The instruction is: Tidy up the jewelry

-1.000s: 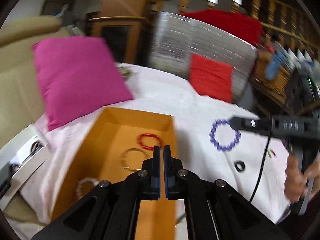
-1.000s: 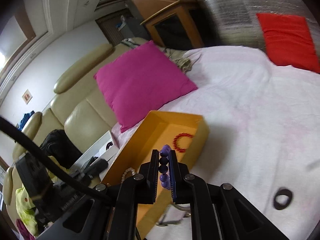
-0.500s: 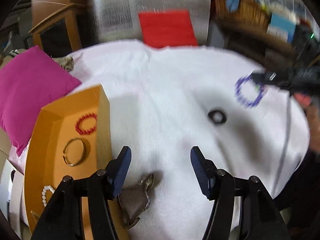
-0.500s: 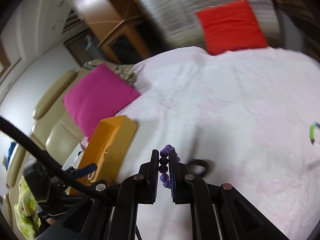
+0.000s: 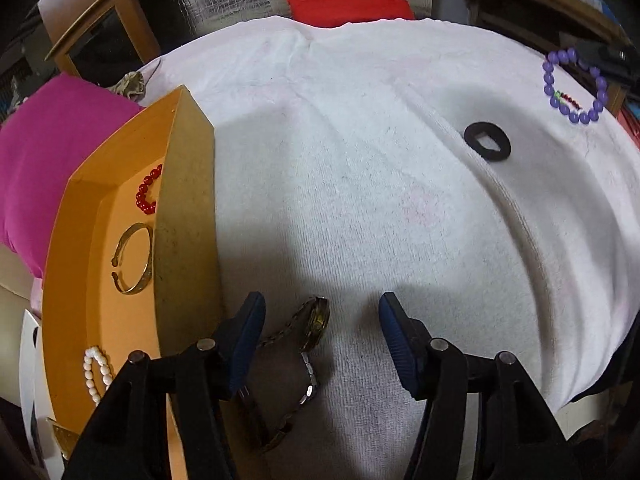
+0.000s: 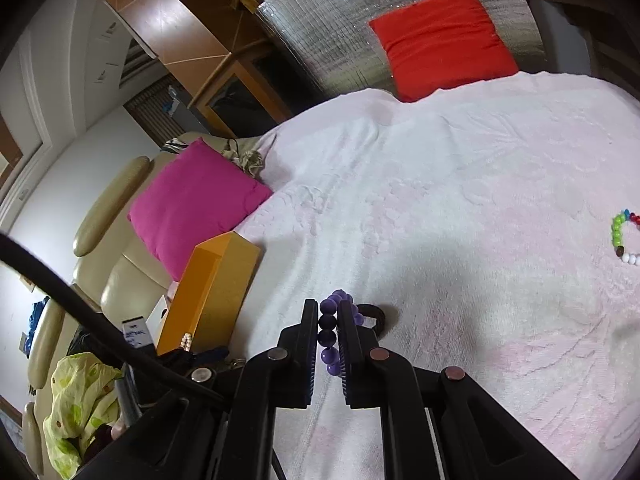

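Note:
My left gripper [image 5: 322,312] is open, low over the white towel, with a gold metal watch [image 5: 308,340] lying between its fingers. To its left stands the orange box [image 5: 188,216] holding a red bead bracelet [image 5: 147,192], a gold bangle [image 5: 134,258] and a white pearl bracelet [image 5: 96,372]. My right gripper [image 6: 328,320] is shut on a purple bead bracelet [image 6: 329,332], held above the towel; that bracelet also shows in the left wrist view [image 5: 574,86] at the far right. A black ring [image 5: 487,141] lies on the towel.
A multicoloured bead bracelet [image 6: 624,238] lies at the towel's right edge. A pink cushion [image 6: 196,206] rests on the beige sofa behind the orange box [image 6: 212,288]. A red cushion [image 6: 442,36] leans on silver foil at the back.
My left gripper opened and swung right, out of the box and down over the watch on the towel. My right gripper carried the purple bracelet away from the box, rightward over the towel.

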Available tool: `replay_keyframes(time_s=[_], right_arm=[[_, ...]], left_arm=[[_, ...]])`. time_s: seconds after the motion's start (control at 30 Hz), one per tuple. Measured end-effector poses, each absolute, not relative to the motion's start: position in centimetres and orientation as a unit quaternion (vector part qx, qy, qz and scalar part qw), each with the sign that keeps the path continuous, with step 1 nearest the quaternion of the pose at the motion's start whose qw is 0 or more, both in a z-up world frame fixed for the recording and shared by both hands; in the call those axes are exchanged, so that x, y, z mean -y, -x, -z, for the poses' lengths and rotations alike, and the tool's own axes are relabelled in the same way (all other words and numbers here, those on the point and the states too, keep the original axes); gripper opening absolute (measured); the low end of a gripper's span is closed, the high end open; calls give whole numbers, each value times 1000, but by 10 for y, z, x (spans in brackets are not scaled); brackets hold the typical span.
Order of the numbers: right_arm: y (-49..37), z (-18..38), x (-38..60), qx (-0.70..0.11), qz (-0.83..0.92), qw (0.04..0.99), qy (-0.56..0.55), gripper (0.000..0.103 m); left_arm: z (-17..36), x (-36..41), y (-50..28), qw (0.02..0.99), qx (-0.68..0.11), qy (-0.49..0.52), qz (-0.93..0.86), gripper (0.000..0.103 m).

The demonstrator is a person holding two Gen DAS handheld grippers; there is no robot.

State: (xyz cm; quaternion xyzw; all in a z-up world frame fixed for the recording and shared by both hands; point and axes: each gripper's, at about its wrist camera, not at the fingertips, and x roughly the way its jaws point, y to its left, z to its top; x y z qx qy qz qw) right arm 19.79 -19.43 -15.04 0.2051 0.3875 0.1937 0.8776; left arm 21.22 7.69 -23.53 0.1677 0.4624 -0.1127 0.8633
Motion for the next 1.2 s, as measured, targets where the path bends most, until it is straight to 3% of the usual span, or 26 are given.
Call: replay_keyframes(time_s=[0.17, 0.2, 0.27, 0.37, 0.87, 1.2], right_arm=[[-198, 151, 199, -387, -189, 878, -211, 11], [-199, 151, 201, -387, -187, 878, -212, 11], [-198, 151, 204, -386, -184, 879, -212, 11], [-198, 151, 208, -385, -181, 879, -216, 11], [-192, 145, 233, -371, -167, 885, -227, 11], [-189, 143, 230, -367, -173, 887, -218, 11]], left_arm=[[227, -85, -218, 869, -462, -144, 101, 34], [225, -88, -218, 871, -461, -139, 101, 12], [227, -84, -218, 864, -469, -129, 128, 13], [232, -66, -209, 862, -453, -192, 121, 14], [231, -72, -220, 860, -476, -151, 107, 14], [172, -67, -197, 902, -393, -66, 168, 14]])
